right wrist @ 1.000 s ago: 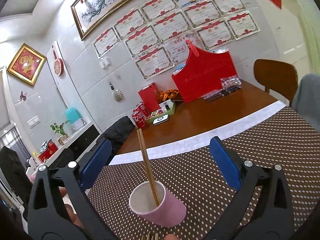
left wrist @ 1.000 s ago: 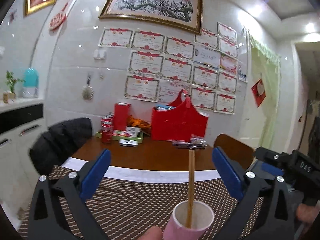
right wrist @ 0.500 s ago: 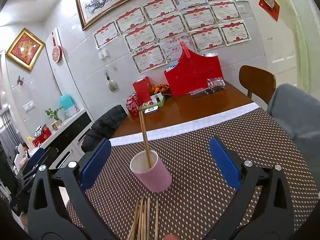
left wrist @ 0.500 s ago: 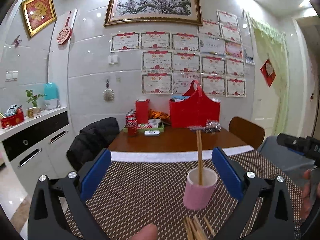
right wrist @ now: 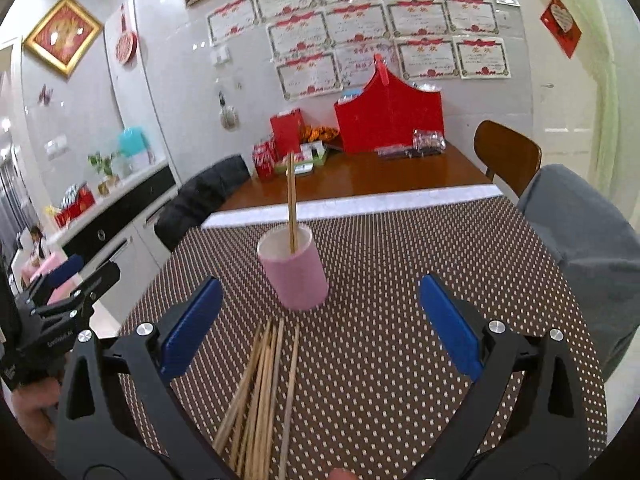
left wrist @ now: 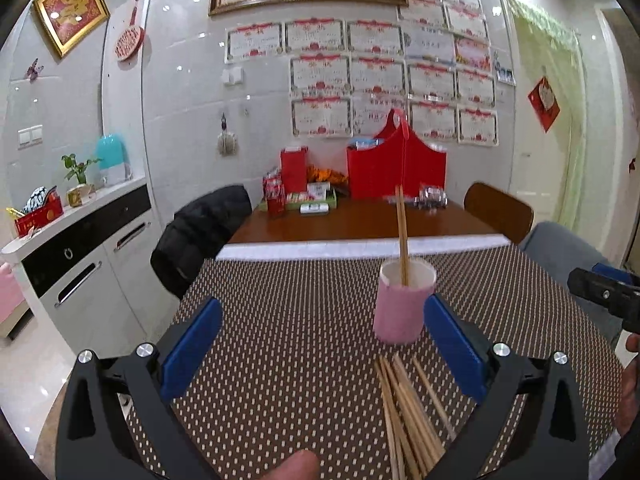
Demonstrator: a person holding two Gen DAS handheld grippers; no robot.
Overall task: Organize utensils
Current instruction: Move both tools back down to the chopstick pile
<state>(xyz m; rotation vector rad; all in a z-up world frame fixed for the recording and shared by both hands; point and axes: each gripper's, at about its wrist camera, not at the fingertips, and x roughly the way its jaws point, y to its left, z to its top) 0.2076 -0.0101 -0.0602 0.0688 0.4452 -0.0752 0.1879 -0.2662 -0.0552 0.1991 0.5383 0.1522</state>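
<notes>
Both the left gripper and right gripper hung empty, jaws spread wide, over the loose chopsticks on the dotted mat; best pinch one near mid-length, then lift it into the pink cup beyond, where a pair already stood

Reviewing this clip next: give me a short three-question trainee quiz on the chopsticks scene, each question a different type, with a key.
1. True or false: the left gripper is shut on a chopstick.
2. Where do the loose chopsticks lie relative to the pink cup? A) inside it B) on the dotted mat, on the camera side of it C) on the wooden table
3. Fill in: chopsticks stand upright in the ____.

Key: 1 false, both it and the right gripper are open and empty; 2 B; 3 pink cup.
</notes>
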